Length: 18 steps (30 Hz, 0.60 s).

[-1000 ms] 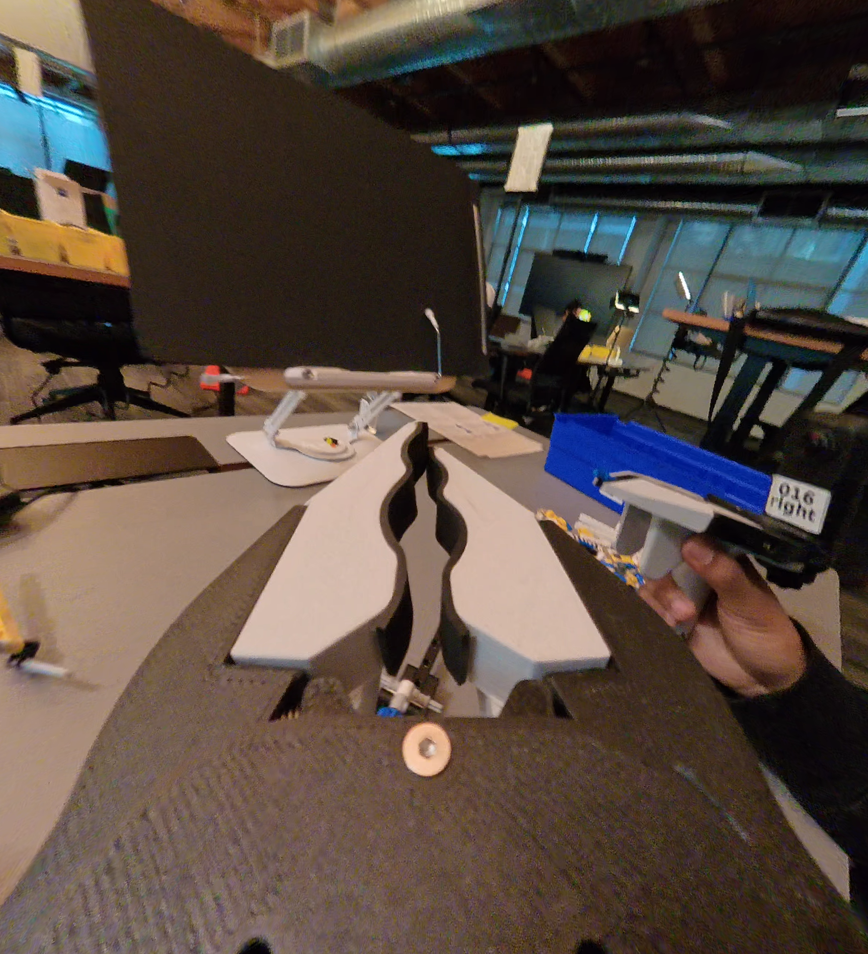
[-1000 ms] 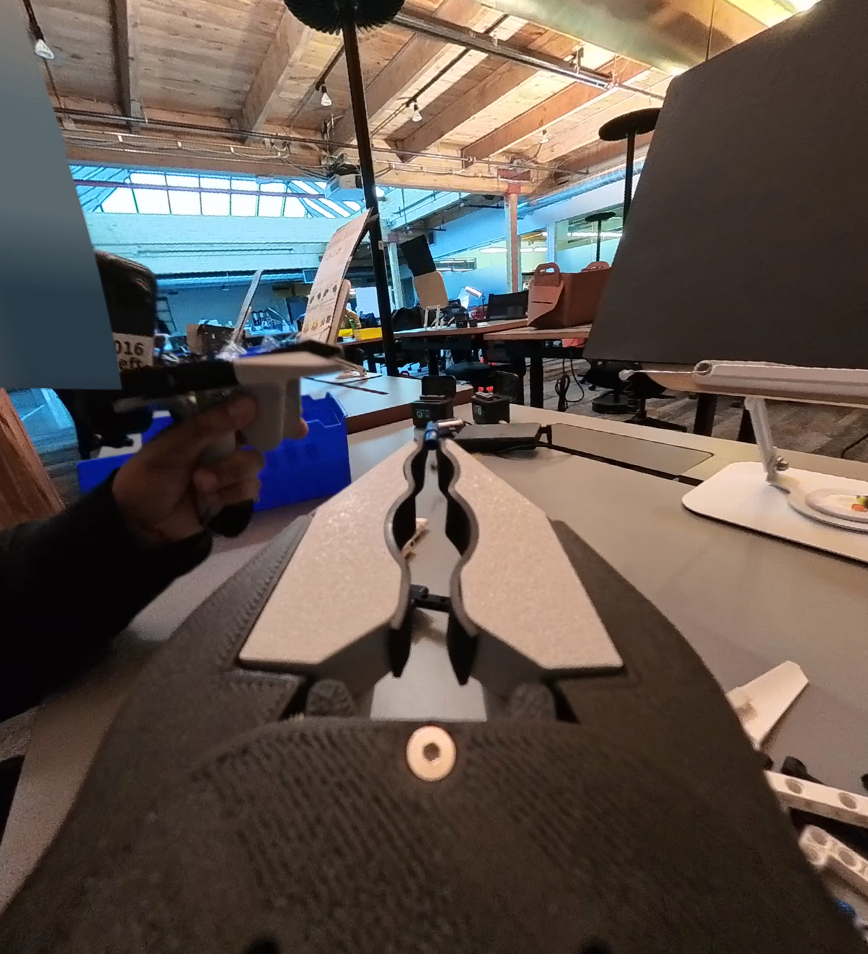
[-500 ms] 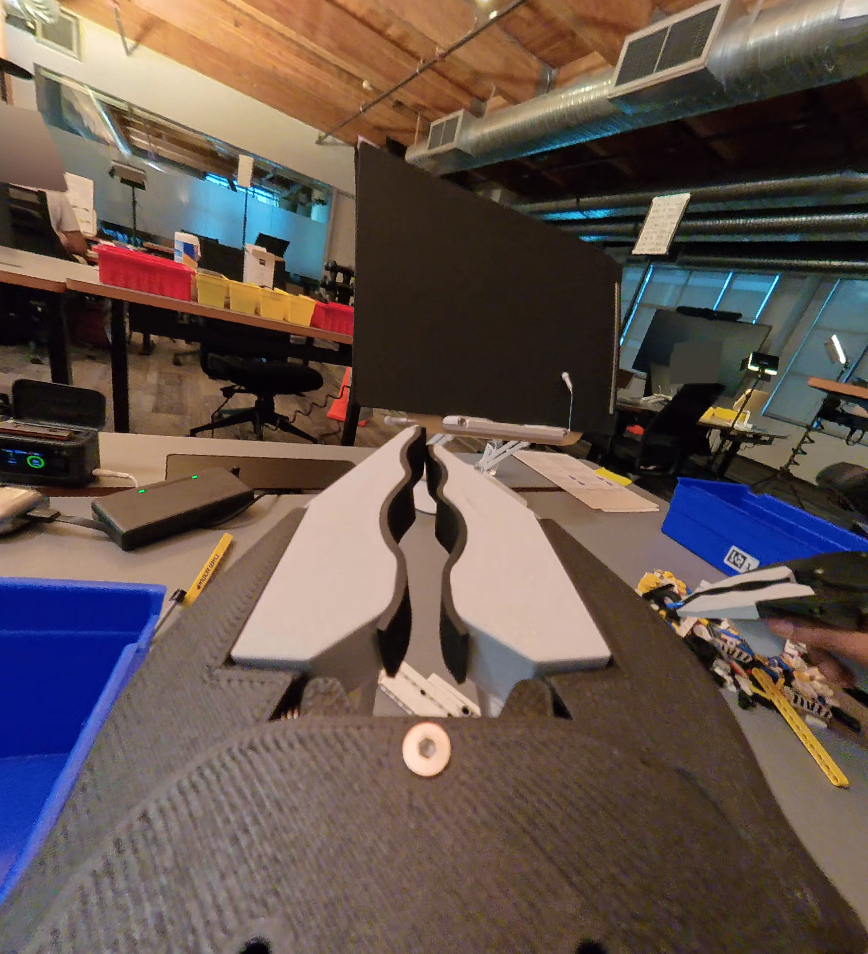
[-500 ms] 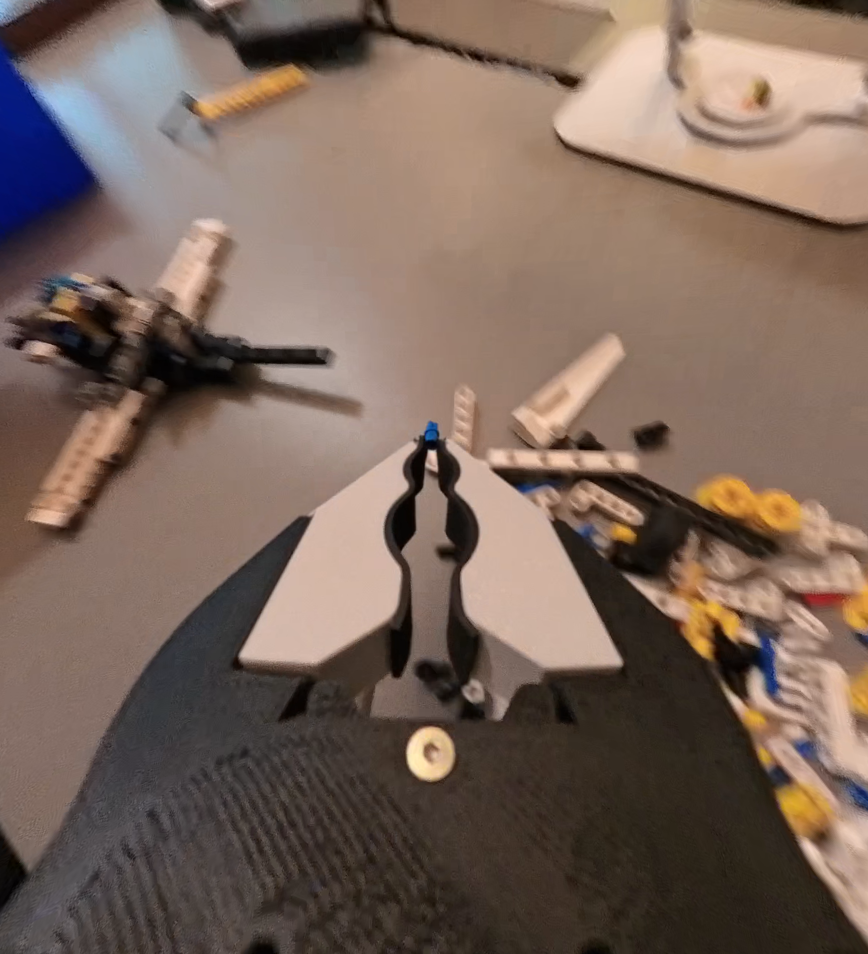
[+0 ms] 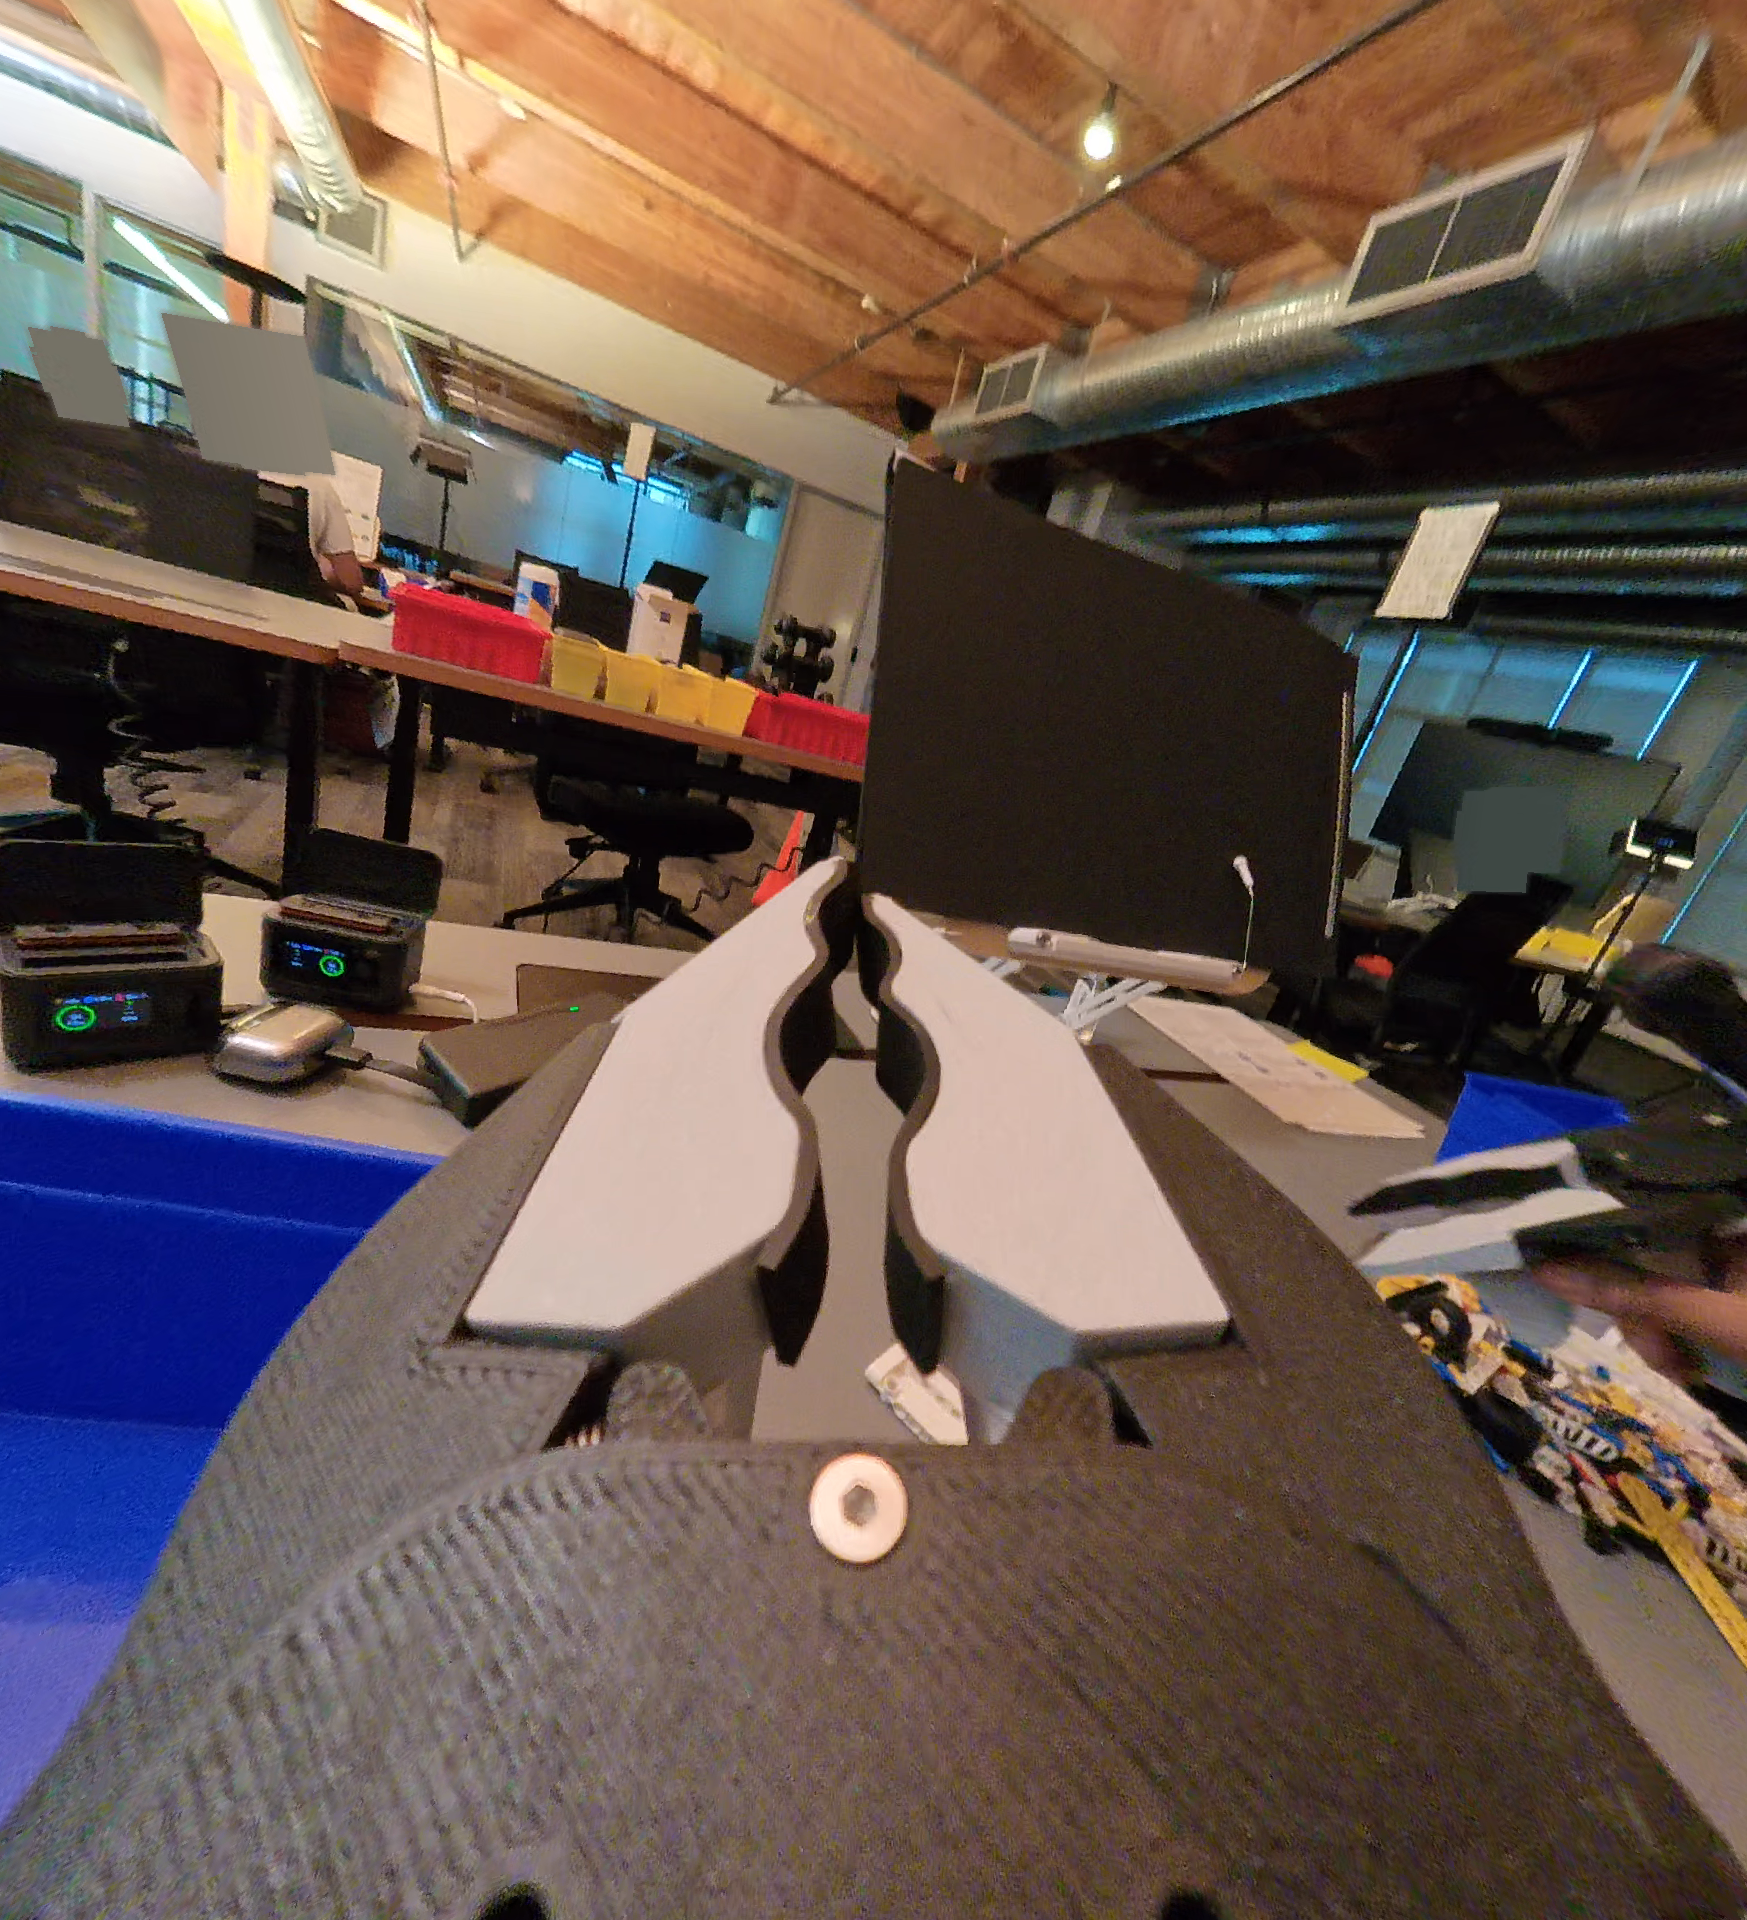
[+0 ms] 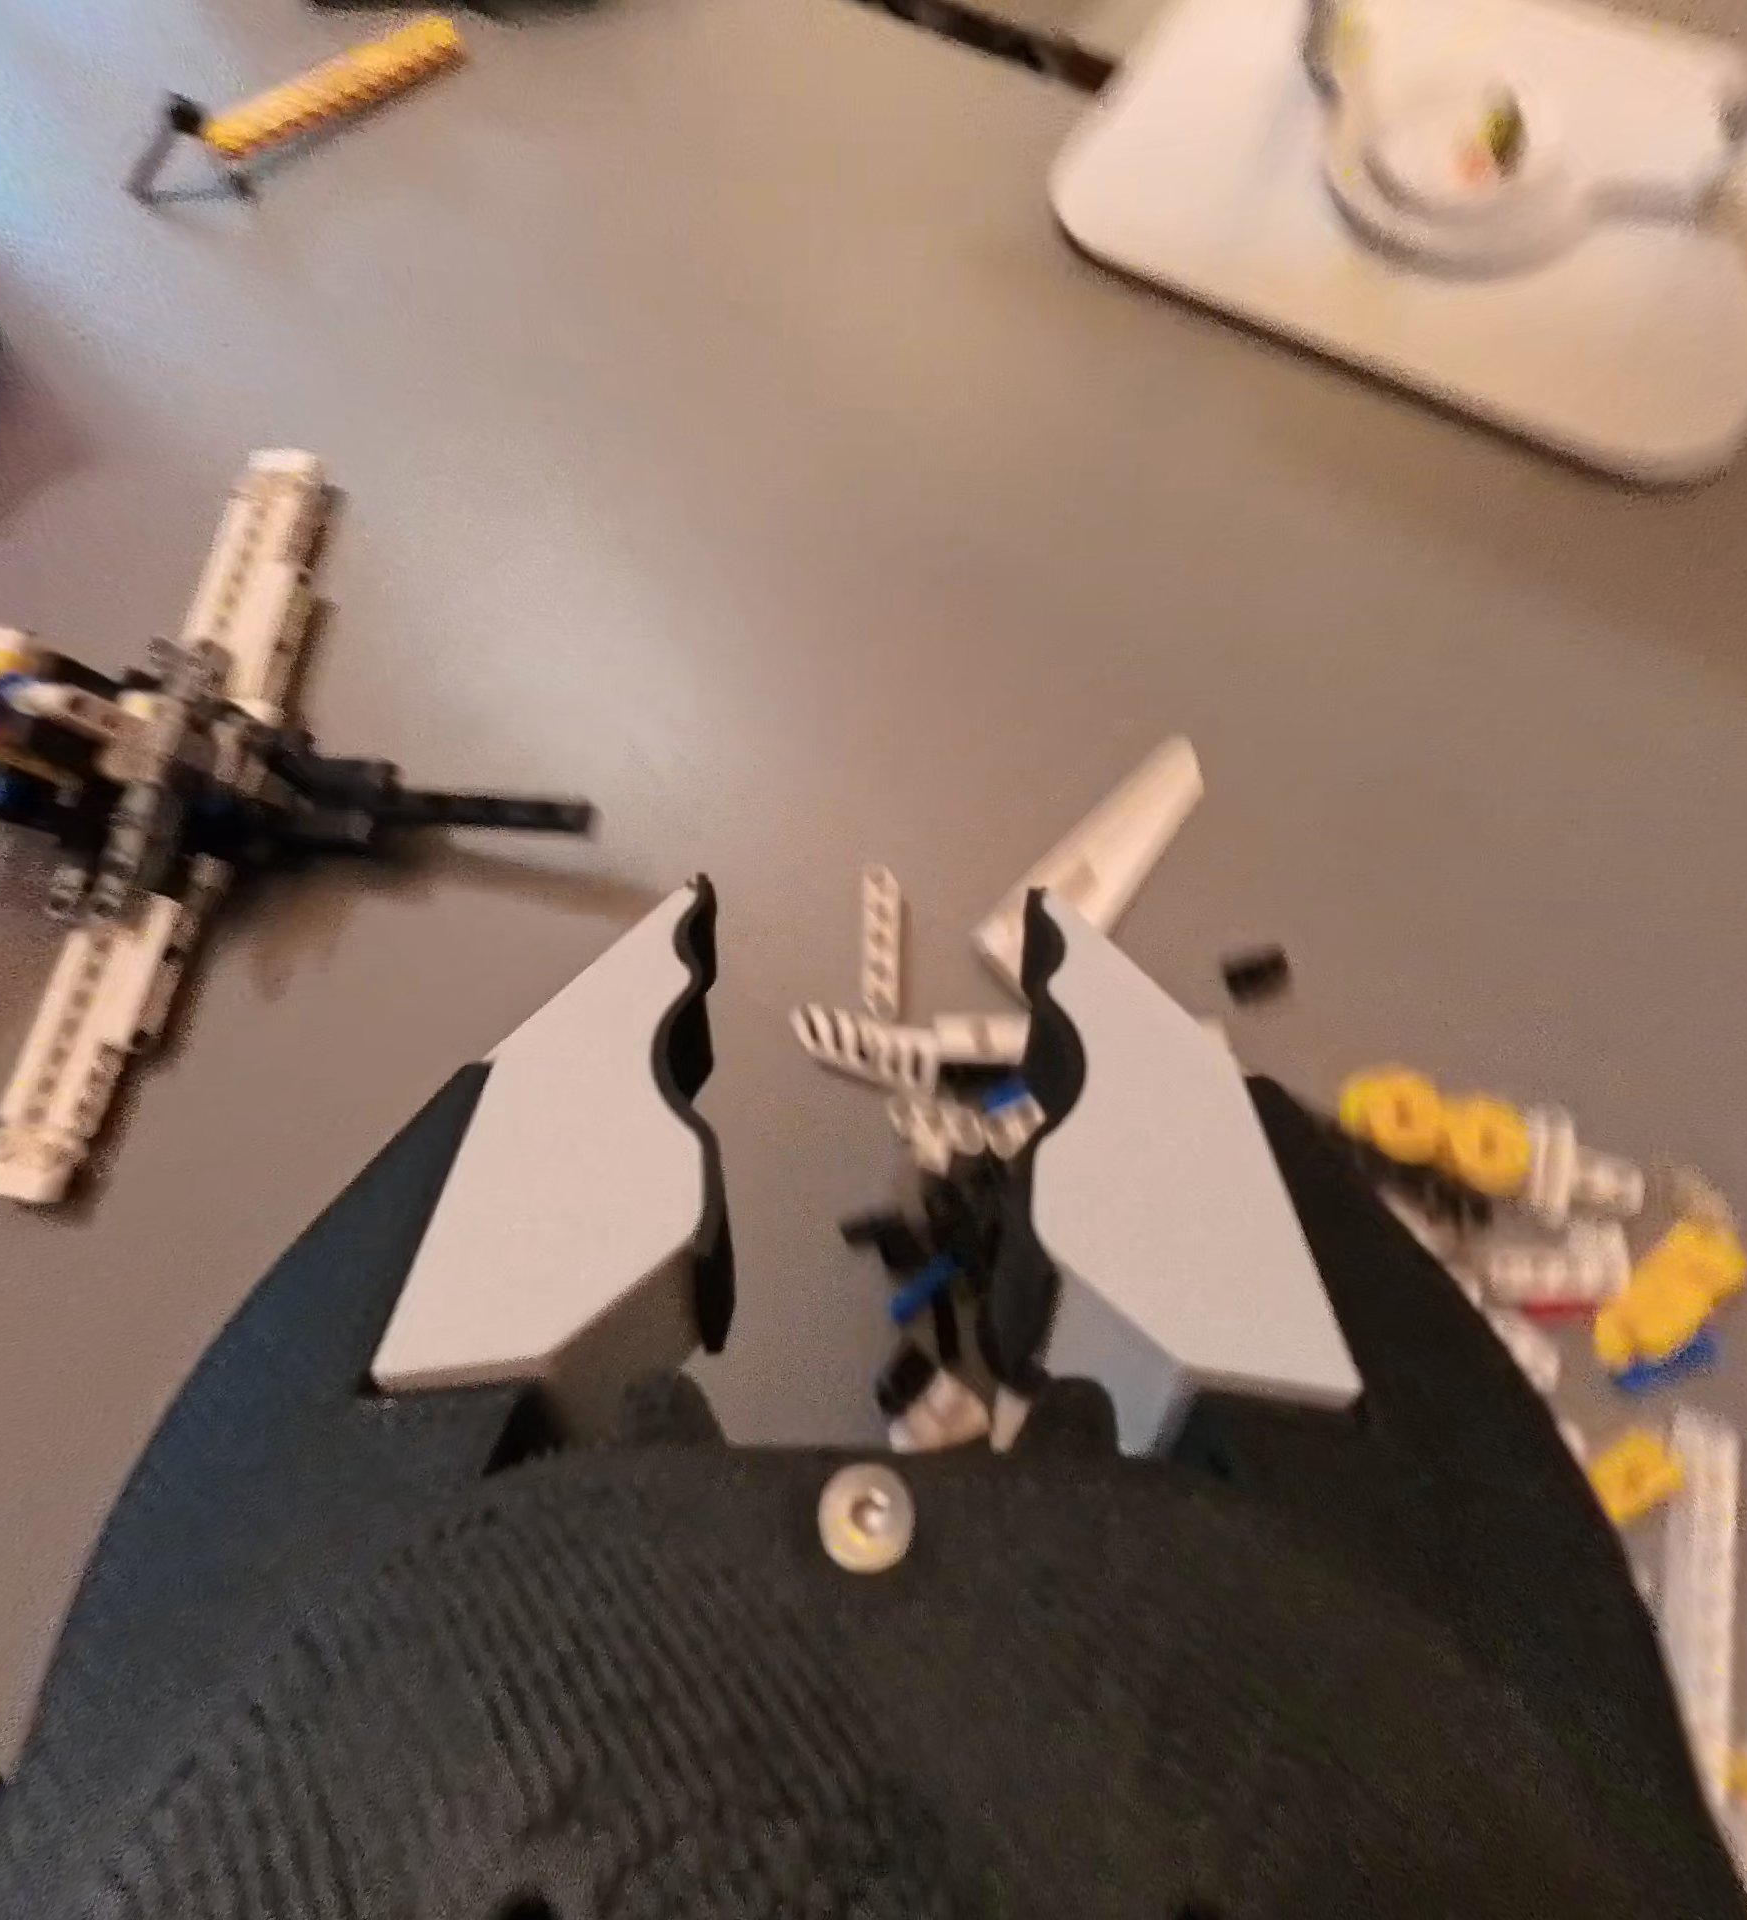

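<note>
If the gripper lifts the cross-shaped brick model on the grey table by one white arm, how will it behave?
The cross-shaped brick model looks stiff yet fragile: it is built from many small joined pieces, so an arm may snap off. Lifted by one white arm, it would probably tilt, since the dark centre carries most parts. It lies flat on the grey table, so it should slide, not roll.

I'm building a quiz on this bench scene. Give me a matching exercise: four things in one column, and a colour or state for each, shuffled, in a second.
Things:
1. left gripper
2. right gripper
3. row of small bins between red ones
4. cross-shaped brick model

States:
A. jaws wide apart
B. yellow
C. lying flat on the grey table
D. jaws shut

Pairs: 1-D, 2-A, 3-B, 4-C
</note>
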### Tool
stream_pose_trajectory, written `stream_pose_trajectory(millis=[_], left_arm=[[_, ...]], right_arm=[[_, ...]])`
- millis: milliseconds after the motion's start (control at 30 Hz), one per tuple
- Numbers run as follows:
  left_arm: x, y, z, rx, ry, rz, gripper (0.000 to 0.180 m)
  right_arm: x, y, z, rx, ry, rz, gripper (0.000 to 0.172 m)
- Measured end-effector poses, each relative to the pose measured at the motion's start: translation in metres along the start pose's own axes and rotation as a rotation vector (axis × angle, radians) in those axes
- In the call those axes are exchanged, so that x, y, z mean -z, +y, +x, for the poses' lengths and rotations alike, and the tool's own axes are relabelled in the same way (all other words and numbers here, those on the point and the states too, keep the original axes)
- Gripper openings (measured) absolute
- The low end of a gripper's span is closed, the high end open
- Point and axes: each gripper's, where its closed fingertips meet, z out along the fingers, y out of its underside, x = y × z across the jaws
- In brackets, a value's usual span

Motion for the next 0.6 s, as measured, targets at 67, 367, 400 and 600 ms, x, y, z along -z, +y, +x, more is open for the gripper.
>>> stream_pose_trajectory(millis=[67, 367, 400, 600], left_arm=[[0.005, -0.008, -0.002, 0.009, 0.001, 0.02, 0.0], [0.024, -0.032, -0.012, 0.028, 0.005, 0.078, 0.0], [0.027, -0.035, -0.012, 0.04, 0.014, 0.089, 0.0], [0.035, -0.044, -0.014, 0.132, 0.074, 0.156, 0.0]], right_arm=[[-0.015, -0.041, -0.034, 0.16, -0.027, -0.003, 0.058], [-0.161, -0.189, -0.236, 0.682, -0.589, 0.165, 0.035], [-0.185, -0.187, -0.24, 0.69, -0.619, 0.102, 0.037], [-0.261, -0.164, -0.237, 0.821, -0.704, -0.127, 0.041]])
